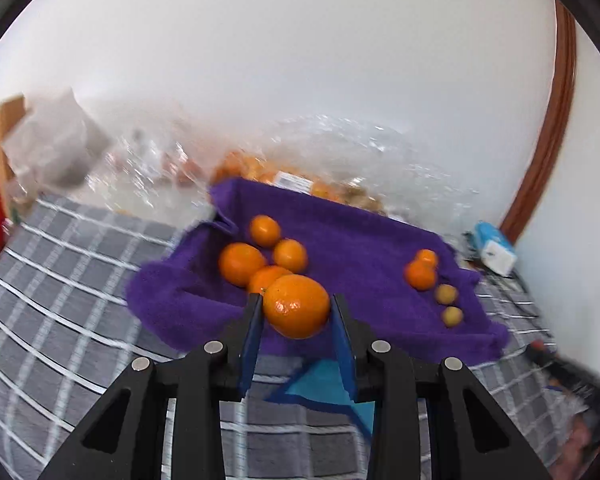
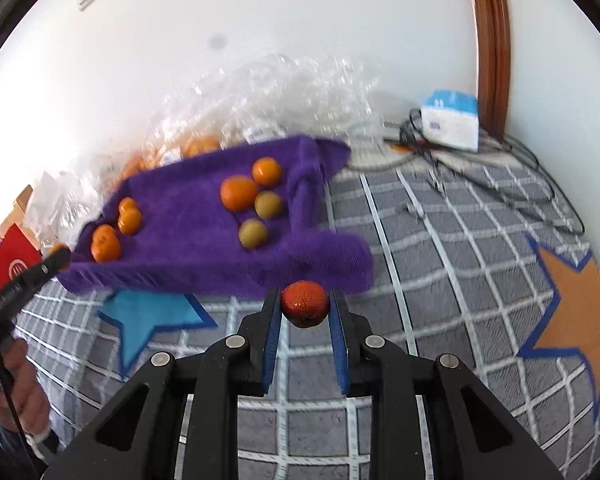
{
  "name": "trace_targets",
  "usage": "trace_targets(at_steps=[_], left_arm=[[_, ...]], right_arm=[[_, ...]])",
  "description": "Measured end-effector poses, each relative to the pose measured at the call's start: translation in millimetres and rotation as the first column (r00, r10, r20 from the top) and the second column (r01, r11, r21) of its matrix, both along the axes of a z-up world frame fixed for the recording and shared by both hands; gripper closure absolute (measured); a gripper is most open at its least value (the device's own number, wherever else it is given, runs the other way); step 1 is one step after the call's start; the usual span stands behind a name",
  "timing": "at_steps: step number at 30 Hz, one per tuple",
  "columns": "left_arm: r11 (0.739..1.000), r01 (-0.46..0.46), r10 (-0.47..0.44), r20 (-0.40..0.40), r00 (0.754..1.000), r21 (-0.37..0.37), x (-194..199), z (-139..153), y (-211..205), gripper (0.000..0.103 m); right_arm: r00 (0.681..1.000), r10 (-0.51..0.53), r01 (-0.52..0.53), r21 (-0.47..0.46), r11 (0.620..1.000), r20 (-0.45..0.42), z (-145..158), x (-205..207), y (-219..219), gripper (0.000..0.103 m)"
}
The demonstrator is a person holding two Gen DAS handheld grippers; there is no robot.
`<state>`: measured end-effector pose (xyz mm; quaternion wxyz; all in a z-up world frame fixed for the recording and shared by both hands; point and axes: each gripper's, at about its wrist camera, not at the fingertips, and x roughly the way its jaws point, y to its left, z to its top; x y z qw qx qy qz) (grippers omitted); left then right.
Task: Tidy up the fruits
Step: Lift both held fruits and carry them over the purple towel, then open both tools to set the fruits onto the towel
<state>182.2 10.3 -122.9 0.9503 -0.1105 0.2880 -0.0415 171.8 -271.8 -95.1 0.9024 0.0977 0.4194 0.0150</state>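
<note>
Fruits sit in two loose groups on a purple towel (image 1: pixel 356 240), a plush, fuzzy cloth with rumpled, folded edges. Left group: four round oranges (image 1: pixel 242 264) packed close, glossy and dimpled. Right group: two smaller oranges (image 1: pixel 420 274) touching, then two small yellowish-green fruits (image 1: pixel 446 294), dull-skinned, just beside them and a little apart from each other.

Left gripper (image 1: pixel 296 306) angled downward over the near edge of the towel, jaws clenched on a large orange (image 1: pixel 296 306); blue pads press it from both sides. Its peel is shiny, with a pale scuff on the lower left. Black matte finger arms, silver round pins at the joints.

Right gripper (image 2: pixel 305 305) tilted steeply down, above the bedding just short of the towel's front edge. Jaws clamped on a small reddish fruit (image 2: pixel 305 305), round, speckled skin, dark dimple at the bottom.

From the right wrist view, the other gripper's black body enters at far left, a hand (image 2: pixel 24 384) wrapped round its handle below.

Underneath: grey checked bedspread (image 2: pixel 440 264) with white grid lines, a blue star patch (image 2: pixel 148 320) and an orange star patch (image 2: pixel 576 304) edged in blue. Crinkled clear plastic bag (image 1: pixel 340 148) behind the towel, more orange fruit blurred inside. White and blue box (image 2: pixel 454 120) and dark cables near a brown wooden door frame (image 2: pixel 494 40). Red box (image 2: pixel 10 262) at left.
</note>
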Motion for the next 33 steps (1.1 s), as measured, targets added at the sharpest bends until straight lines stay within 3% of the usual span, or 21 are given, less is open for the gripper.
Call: trace_targets(at_steps=[9, 14, 21, 28, 33], left_arm=[[0.999, -0.033, 0.033, -0.023, 0.999, 0.019, -1, 16, 31, 0.071], [0.998, -0.049, 0.050, -0.041, 0.998, 0.038, 3, 18, 49, 0.071], [0.999, -0.014, 0.008, -0.110, 0.994, -0.053, 20, 13, 67, 0.071], [0.996, 0.051, -0.061, -0.160, 0.985, -0.070, 40, 6, 50, 0.071], [0.993, 0.097, -0.107, -0.174, 0.979, -0.065, 50, 6, 28, 0.071]], right_arm=[[0.996, 0.089, -0.089, -0.035, 0.995, 0.016, 20, 44, 32, 0.079], [0.988, 0.151, -0.152, -0.051, 0.987, -0.027, -2, 79, 57, 0.079], [0.978, 0.183, -0.195, -0.138, 0.971, -0.096, -40, 113, 84, 0.079], [0.977, 0.184, -0.198, -0.135, 0.971, -0.111, -52, 119, 83, 0.078], [0.976, 0.200, -0.210, -0.125, 0.970, -0.085, -40, 113, 79, 0.067]])
